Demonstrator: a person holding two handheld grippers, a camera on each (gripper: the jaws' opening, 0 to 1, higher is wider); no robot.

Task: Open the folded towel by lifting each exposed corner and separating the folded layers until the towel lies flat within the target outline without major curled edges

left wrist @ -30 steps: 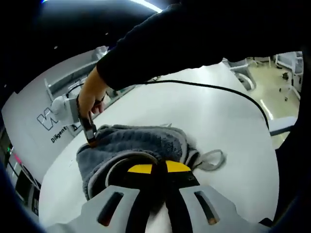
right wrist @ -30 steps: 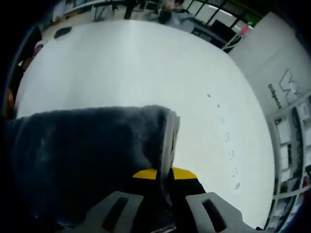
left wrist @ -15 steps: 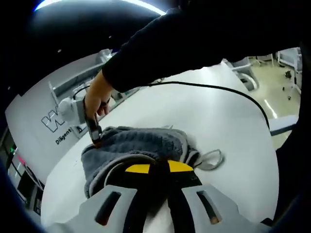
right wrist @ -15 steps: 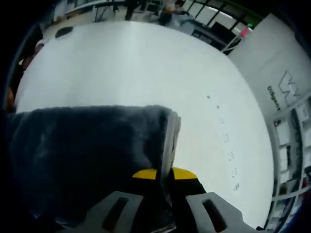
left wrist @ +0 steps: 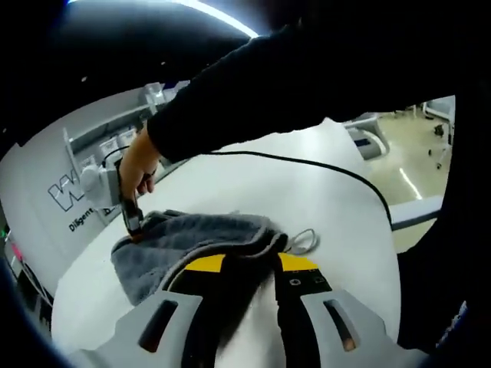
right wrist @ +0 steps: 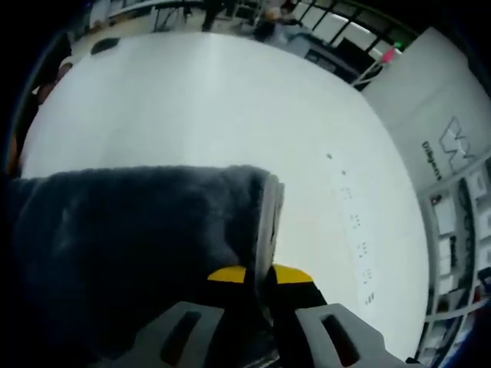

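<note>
Since a second ago, the far towel corner has been drawn toward 9 o'clock. One white table carries one grey towel. Left gripper clamps its near edge; right gripper clamps another corner.

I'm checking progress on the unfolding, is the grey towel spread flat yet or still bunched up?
Still bunched. The grey towel sits in a rumpled heap on the white table, pinched by the left gripper and right gripper.
</note>
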